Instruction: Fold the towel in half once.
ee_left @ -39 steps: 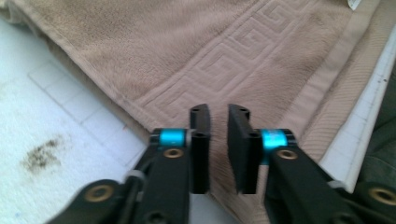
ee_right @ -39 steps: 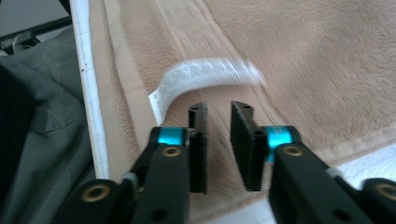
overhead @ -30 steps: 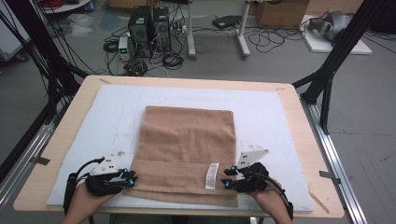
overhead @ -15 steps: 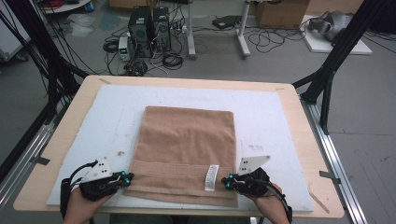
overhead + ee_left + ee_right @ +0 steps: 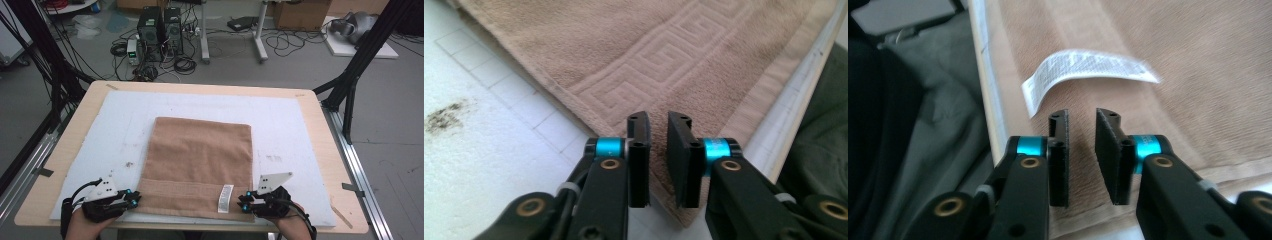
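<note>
wooden table (image 5: 320, 130) first, its near edge cut off by the bottom of the high view, and the white foam sheet (image 5: 125, 125) covers most of its top. on the sheet lies the brown towel (image 5: 200, 160), folded flat, sitting from centre down toward six o'clock, its near hem right at the sheet's near edge. the left gripper's own view picks out a raised key pattern woven across the towel's border, which from above reads as just a darker band. a white care label (image 5: 226, 198) curls up off that band at roughly five o'clock of the towel; in the right gripper view (image 5: 1083, 75) its print is too blurred to read.

left gripper (image 5: 134, 198) sits at the towel's seven o'clock corner, right gripper (image 5: 243, 202) at the five o'clock corner, just beside the label. both hands are cut off at the bottom edge of the high view, and from up there the jaws are too small to judge. the gripper views settle it: left gripper (image 5: 659, 150) has its jaws slightly spread over the towel's corner, nothing pinched, and right gripper (image 5: 1082, 155) likewise stands slightly spread above the hem band, cloth showing through the gap. whether the tips touch the fabric is hard to say.
</note>
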Motion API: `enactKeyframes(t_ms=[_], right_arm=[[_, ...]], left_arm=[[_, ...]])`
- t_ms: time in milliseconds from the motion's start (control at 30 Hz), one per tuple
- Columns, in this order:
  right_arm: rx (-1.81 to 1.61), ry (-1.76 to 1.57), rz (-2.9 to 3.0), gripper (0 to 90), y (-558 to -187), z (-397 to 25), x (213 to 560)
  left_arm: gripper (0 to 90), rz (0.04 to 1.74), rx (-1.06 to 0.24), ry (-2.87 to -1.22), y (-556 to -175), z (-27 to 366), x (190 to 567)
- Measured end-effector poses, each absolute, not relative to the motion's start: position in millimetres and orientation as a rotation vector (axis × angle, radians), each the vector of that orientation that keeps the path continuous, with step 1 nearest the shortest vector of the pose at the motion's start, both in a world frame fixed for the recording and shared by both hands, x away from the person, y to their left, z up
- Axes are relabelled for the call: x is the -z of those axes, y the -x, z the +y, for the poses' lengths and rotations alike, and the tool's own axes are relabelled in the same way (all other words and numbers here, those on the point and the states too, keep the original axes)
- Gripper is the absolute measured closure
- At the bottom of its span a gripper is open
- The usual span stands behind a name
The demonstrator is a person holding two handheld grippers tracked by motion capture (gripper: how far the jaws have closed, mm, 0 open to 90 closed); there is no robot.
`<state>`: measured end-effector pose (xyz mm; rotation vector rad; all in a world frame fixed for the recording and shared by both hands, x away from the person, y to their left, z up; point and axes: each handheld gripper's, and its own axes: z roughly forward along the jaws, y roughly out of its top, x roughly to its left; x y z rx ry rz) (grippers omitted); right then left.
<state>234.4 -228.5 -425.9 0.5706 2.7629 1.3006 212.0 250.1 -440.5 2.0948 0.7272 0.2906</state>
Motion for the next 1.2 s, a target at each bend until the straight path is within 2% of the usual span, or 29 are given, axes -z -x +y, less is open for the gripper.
enactKeyframes(t_ms=[133,200,300,533,667,767,933,1067,1200], right_arm=[[-1.262,-0.611,2.728,67.7,-246,-229,427],[-1.221,-0.639,2.738,62.4,-252,-226,434],[-1.244,-0.660,2.729,59.1,-257,-226,440],[-1.244,-0.712,2.645,54.4,-276,-230,429],[-1.212,-0.757,2.560,50.0,-311,-231,413],[-1.190,-0.803,2.506,48.1,-339,-233,405],[-1.161,-0.886,2.436,44.0,-387,-236,395],[-1.102,-0.936,2.412,41.6,-421,-239,399],[-1.095,-1.029,2.427,40.2,-441,-245,416]], left_arm=[[68.7,0.750,-0.289,-2.109,-219,248,443],[66.9,0.766,-0.281,-2.093,-222,247,444],[61.3,0.775,-0.298,-2.087,-223,247,445],[59.0,0.792,-0.336,-2.034,-240,247,434],[57.8,0.838,-0.391,-1.981,-273,243,418],[55.8,0.866,-0.484,-1.972,-306,237,407],[58.2,0.947,-0.575,-1.920,-369,228,398],[58.2,1.010,-0.538,-1.936,-413,219,408],[56.2,1.049,-0.494,-1.930,-434,211,424]])
